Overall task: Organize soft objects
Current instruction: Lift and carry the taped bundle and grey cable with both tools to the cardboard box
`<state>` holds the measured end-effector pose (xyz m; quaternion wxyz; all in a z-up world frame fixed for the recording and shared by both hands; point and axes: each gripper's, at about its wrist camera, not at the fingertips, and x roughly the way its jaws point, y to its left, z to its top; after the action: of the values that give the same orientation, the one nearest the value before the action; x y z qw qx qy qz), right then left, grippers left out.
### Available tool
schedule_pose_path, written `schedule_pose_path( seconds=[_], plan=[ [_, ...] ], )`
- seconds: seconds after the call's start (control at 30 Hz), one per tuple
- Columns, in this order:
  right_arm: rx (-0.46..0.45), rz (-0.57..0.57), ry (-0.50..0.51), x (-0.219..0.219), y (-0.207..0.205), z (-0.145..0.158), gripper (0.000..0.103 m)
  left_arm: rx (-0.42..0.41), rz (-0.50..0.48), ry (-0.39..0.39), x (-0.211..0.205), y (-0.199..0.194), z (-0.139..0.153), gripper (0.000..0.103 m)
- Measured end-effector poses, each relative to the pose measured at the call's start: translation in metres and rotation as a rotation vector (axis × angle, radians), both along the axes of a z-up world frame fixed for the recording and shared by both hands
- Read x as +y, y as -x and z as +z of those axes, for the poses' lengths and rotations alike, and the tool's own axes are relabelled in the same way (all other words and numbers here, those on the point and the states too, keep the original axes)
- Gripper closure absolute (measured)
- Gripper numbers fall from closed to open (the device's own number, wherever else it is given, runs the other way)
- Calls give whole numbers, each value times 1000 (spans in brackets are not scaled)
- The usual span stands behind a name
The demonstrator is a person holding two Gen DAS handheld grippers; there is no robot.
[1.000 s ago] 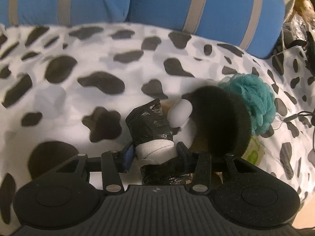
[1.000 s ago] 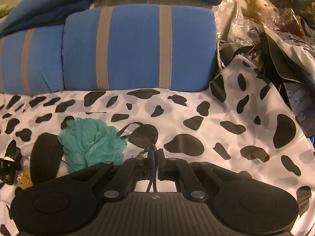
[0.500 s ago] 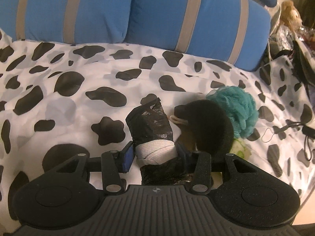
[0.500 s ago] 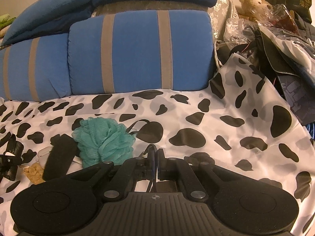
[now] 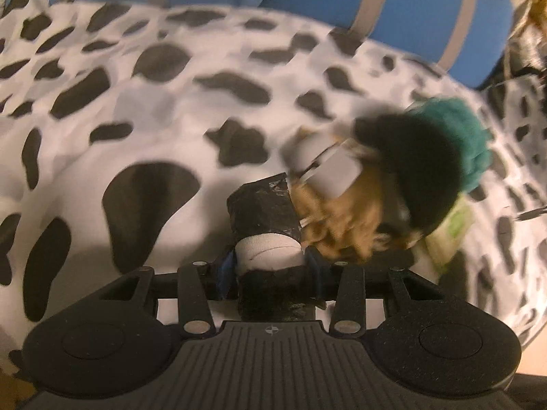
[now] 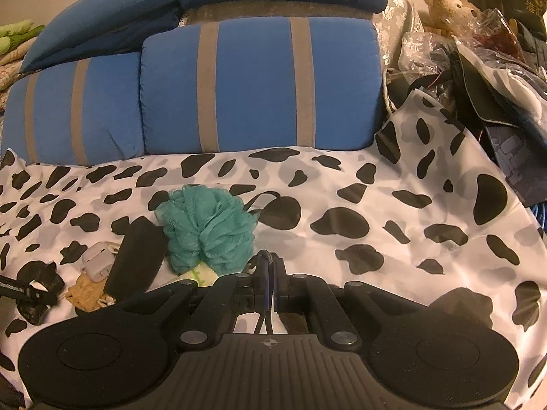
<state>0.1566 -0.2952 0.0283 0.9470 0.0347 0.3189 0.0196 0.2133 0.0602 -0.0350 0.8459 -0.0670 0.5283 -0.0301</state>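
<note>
Nearly gathered: one soft item not yet set down

Left gripper [image 5: 270, 256] is clenched on a black crinkled plastic roll with a white band [image 5: 265, 213], low centre of frame. Right gripper [image 6: 271, 283] is closed with nothing soft held; only a thin dark cord shows between the jaws. Teal mesh bath pouf [image 6: 208, 229], black oval foam pad [image 6: 135, 259], grey-white piece [image 6: 99, 259] and tan cloth [image 6: 85, 294] already lie clustered on the cow-print sheet [image 6: 342, 188]. Judged remaining: adding the roll.
</note>
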Motion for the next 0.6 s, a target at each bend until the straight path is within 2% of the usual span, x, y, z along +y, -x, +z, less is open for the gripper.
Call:
schedule_pose_path(
  seconds=[0.13, 0.27, 0.43, 0.6],
  plan=[
    [3, 1, -6, 0, 5, 1, 99, 15, 5, -33, 2, -1, -6, 61],
    [0, 12, -15, 2, 12, 3, 99, -30, -1, -62, -1, 9, 4, 62],
    [1, 30, -52, 3, 24, 6, 99, -115, -17, -23, -4, 34, 24, 62],
    [9, 64, -82, 8, 41, 8, 99, -158, -47, 6, -12, 55, 32, 62]
  ],
)
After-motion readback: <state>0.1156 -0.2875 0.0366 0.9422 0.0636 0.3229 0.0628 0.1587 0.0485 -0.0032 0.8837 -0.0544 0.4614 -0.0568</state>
